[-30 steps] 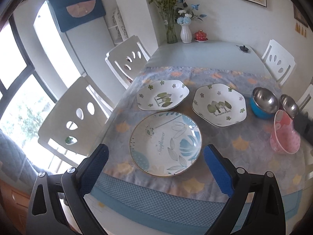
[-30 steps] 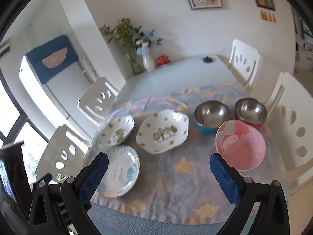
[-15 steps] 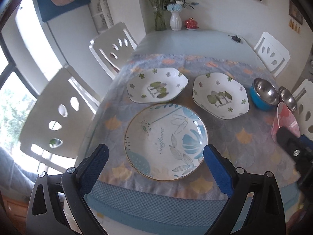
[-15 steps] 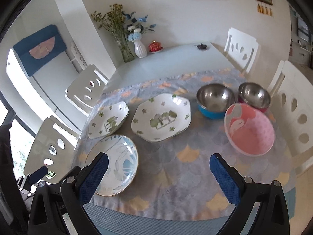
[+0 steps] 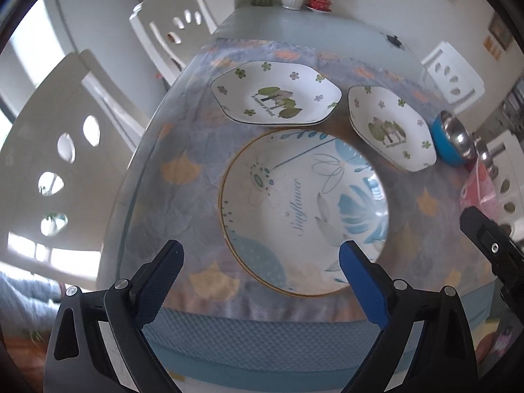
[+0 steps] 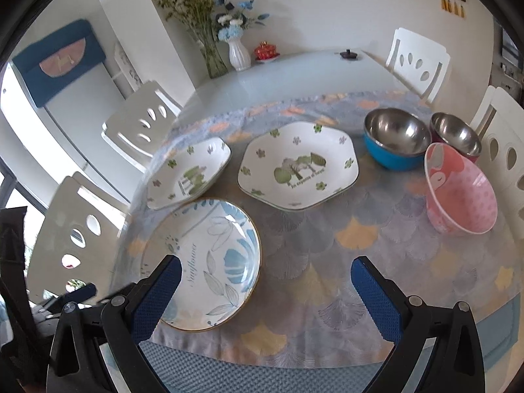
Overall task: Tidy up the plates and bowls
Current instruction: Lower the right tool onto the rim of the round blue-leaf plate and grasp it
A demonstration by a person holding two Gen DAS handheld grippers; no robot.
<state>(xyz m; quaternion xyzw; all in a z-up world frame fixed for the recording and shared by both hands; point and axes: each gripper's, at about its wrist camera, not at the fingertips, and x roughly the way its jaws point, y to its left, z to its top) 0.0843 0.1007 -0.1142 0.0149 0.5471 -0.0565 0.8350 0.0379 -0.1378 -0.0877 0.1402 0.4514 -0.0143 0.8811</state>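
Observation:
A round blue-flower plate (image 5: 304,209) (image 6: 209,262) lies near the table's front left edge. Behind it sit two white six-sided plates with green trees, one to the left (image 5: 275,93) (image 6: 188,173) and one to the right (image 5: 389,127) (image 6: 298,165). Further right stand a blue-sided steel bowl (image 6: 396,137), a red-sided steel bowl (image 6: 455,134) and a pink bowl (image 6: 458,190). My left gripper (image 5: 260,262) hangs open just in front of the round plate, holding nothing. My right gripper (image 6: 262,278) is open and empty above the cloth in front of the plates.
A patterned cloth (image 6: 344,235) covers the near half of the table; a blue mesh mat (image 5: 262,337) hangs at its front edge. White chairs (image 5: 55,163) stand on both sides. Flower vases (image 6: 239,54) and a red pot (image 6: 265,50) stand at the far end.
Both grippers have moved closer to the table and lower. The round plate now fills the middle of the left wrist view. Nothing on the table has moved.

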